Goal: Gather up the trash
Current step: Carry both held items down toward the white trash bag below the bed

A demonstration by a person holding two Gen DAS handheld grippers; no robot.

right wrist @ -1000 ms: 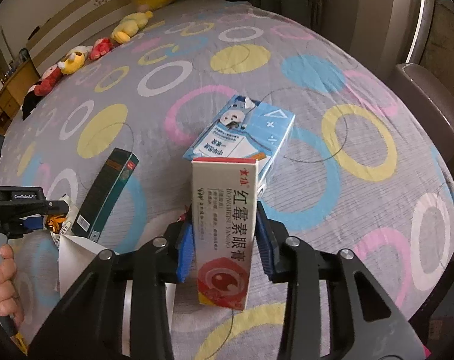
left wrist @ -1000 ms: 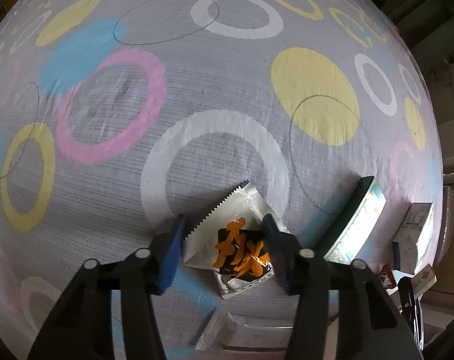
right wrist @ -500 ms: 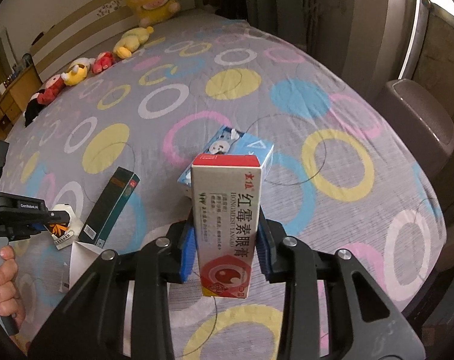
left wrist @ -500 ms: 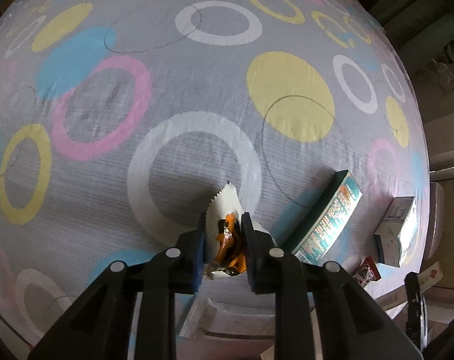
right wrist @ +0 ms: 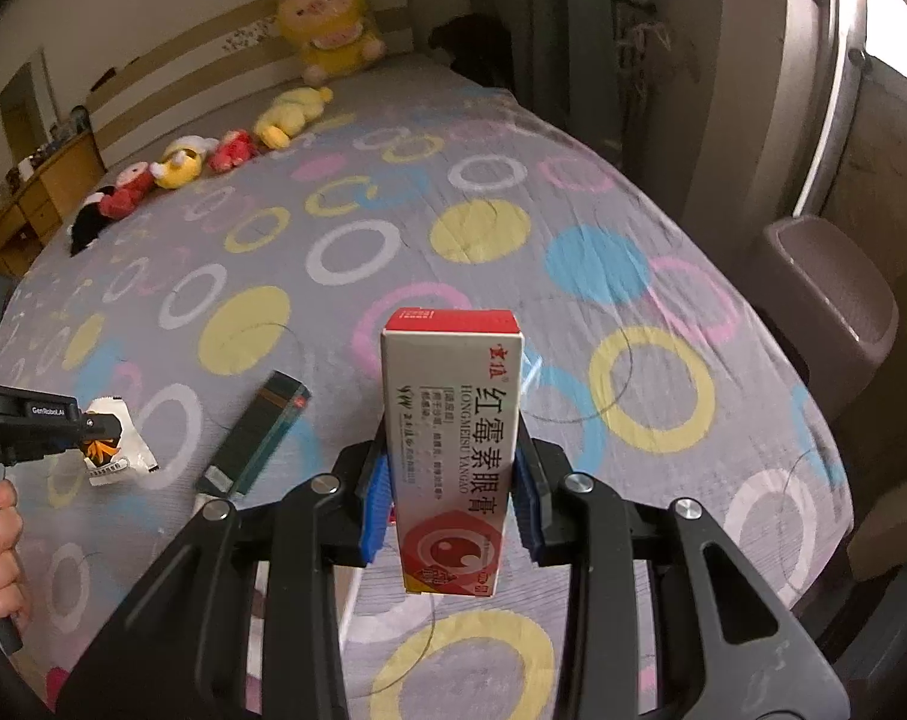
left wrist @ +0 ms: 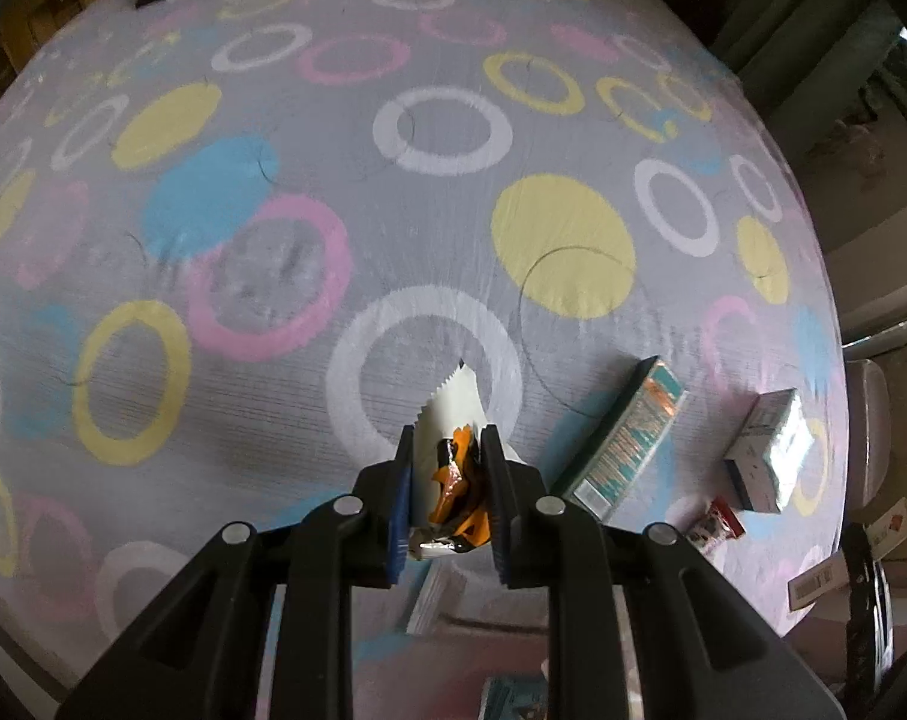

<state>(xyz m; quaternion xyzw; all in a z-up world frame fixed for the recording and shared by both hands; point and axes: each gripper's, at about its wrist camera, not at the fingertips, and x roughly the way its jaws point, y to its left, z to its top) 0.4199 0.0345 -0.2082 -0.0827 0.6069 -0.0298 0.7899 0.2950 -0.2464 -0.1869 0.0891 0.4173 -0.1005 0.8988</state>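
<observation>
Our left tongs are clamped on a crinkly white snack wrapper with orange print, lifted clear of the bed. Our right tongs are clamped on a stiff ointment box, upright, red at top and bottom. The wrapper is thin, slick foil pinched into a fold, so we judge it could slide out if we swing it fast; the box is held low on its smooth sides and could pivot or slip. Still lying on the ringed grey bedsheet are a long dark green carton, a pale squat box and a small red packet. Plush toys line the headboard. A brown bin stands beside the bed.
</observation>
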